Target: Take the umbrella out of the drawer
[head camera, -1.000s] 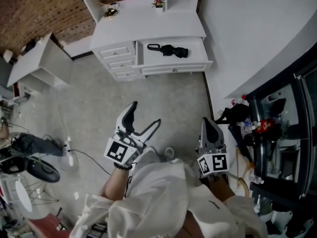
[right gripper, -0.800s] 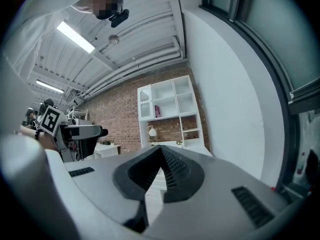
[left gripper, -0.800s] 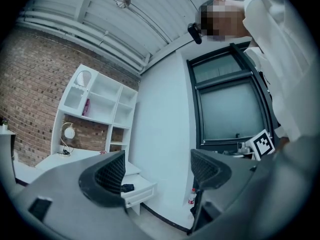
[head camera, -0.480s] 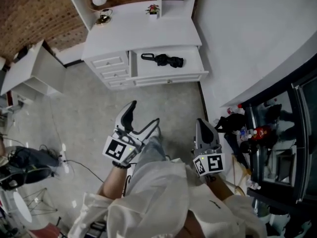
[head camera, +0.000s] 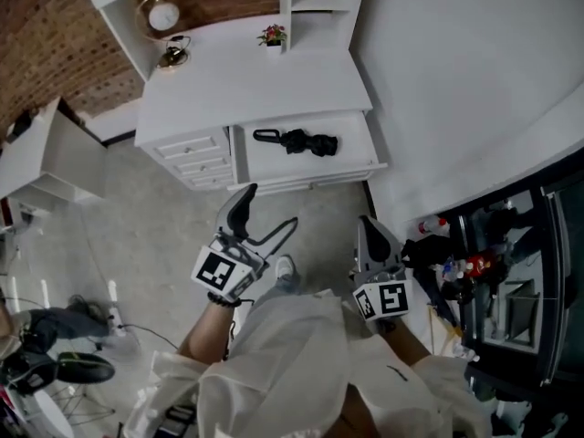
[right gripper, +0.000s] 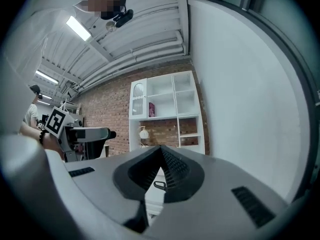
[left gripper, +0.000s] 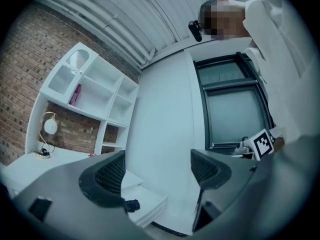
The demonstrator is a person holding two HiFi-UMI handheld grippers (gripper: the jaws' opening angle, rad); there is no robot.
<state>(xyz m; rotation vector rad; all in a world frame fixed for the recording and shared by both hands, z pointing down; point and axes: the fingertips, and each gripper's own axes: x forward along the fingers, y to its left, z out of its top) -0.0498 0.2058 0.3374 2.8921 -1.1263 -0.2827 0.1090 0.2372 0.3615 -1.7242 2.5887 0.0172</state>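
A folded black umbrella point(head camera: 301, 141) lies in the pulled-out white drawer point(head camera: 356, 167) of the white desk point(head camera: 246, 85). Its end shows as a dark lump point(left gripper: 131, 205) in the left gripper view, and its strap loop point(right gripper: 159, 185) peeks between the jaws in the right gripper view. My left gripper point(head camera: 269, 215) is held open well short of the drawer, over the floor. My right gripper point(head camera: 374, 231) is shut with nothing in it, below the drawer's right corner.
Small drawers point(head camera: 193, 158) sit left of the open one. A clock point(head camera: 163, 16), a lamp point(head camera: 172, 55) and a small plant point(head camera: 272, 36) stand on the desk top. A white wall point(head camera: 456, 71) rises at the right, with a dark cluttered shelf unit point(head camera: 497, 281) beside it.
The desk and drawer have come nearer in view and shifted down and left. Both grippers keep their pose and state.
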